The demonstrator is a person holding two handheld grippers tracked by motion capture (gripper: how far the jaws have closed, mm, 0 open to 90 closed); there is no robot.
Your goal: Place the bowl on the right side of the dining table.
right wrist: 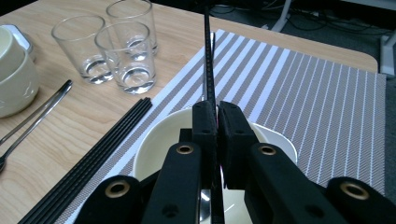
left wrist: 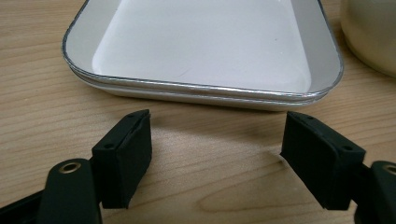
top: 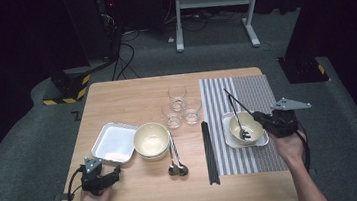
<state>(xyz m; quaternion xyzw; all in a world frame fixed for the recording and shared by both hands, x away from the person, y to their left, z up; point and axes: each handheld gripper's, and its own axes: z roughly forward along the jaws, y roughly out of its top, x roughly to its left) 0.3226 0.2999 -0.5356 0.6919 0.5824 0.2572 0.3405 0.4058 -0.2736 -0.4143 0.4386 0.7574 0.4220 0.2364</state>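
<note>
At the right edge of the table, over the striped placemat (top: 246, 98), the right gripper (top: 264, 120) has its jaws clamped tight on a pair of black chopsticks (right wrist: 208, 65), which rise slanting from the pads up and away across the mat; in the high view they show as a thin dark line (top: 231, 99) above the bowl. Directly under the gripper: a cream bowl (top: 244, 130) on a white square plate (top: 227, 125), with a spoon (top: 240, 124) lying inside it, handle leaning on the far rim. Step in hand, by judgement: laying a place setting, the chopsticks carried and not yet set down. The next move calls for lowering them flat onto the mat or across the bowl, keeping the tips off the spoon and the bowl's rim. Near the left front corner, the left gripper (top: 110, 177) rests low with its jaws standing wide and empty, just short of a stack of white square plates (left wrist: 205, 51). Just beside these plates: stacked cream bowls (top: 151, 140). In front of those, two spare spoons (top: 175, 161). At the mat's left edge, more black chopsticks (top: 210, 152) laid lengthwise. Farther back, three drinking glasses (top: 181, 107), close together, well apart from the carried pair. Obstruction risk: the spoon's handle, close to the gripper's path.
</note>
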